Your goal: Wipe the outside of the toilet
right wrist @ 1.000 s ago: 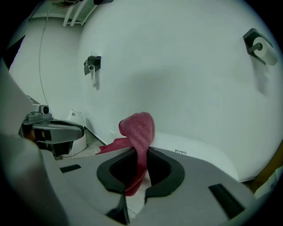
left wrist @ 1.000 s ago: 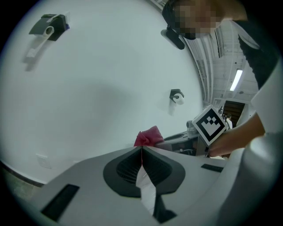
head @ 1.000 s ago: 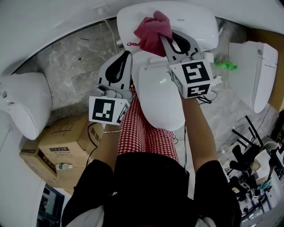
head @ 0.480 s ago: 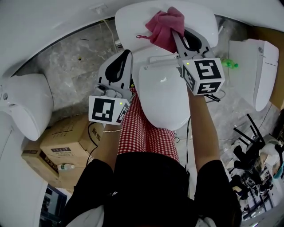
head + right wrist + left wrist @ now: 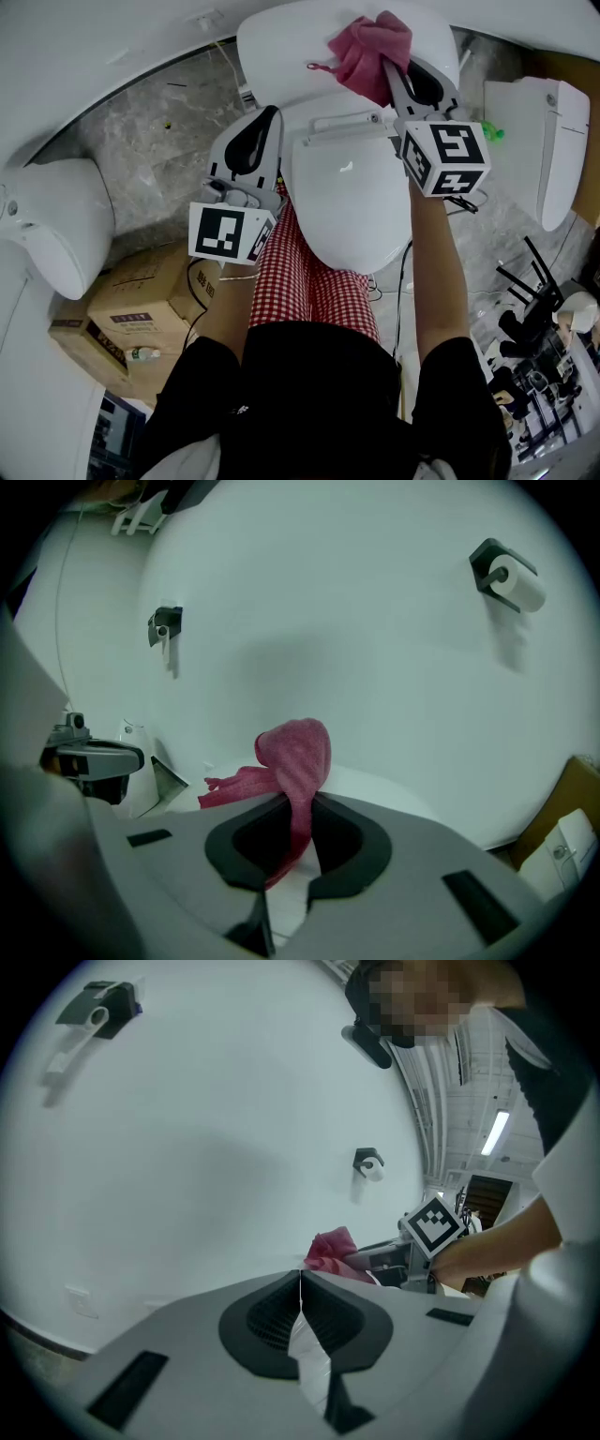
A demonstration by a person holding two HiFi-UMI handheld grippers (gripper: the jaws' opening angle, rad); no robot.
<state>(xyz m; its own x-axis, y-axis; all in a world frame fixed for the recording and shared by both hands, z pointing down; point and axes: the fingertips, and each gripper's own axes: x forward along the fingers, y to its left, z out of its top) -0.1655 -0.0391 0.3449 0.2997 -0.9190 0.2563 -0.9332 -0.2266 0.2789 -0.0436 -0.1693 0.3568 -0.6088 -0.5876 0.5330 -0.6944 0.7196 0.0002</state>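
Right gripper (image 5: 392, 77) has slid to the right along the tank top since a second ago. It has carried the crumpled pink cloth (image 5: 368, 49) from the middle of the tank toward its right end. Left gripper (image 5: 272, 114) has kept its place.

White ceramic toilet (image 5: 349, 211): upper centre of the head view, seat lid closed, tank lid above it. The cloth rests on the tank lid, right of centre at the top of the frame, with one frayed corner trailing left.

Right gripper view: jaws clamped on a fold of the cloth, which bunches up above the jaw tips and hangs down between them. White wall behind, with a black toilet-paper holder (image 5: 506, 574) at upper right.

Left gripper view: jaws closed tip to tip, nothing between them. In the head view this gripper sits just beside the left edge of the seat lid, pointing toward the tank's lower left corner, well apart from the cloth.

Brown cardboard box (image 5: 141, 300) on the grey marbled floor (image 5: 159, 131), lower left. Red-and-white checked trousers (image 5: 300, 281) below the seat lid, centre of frame.
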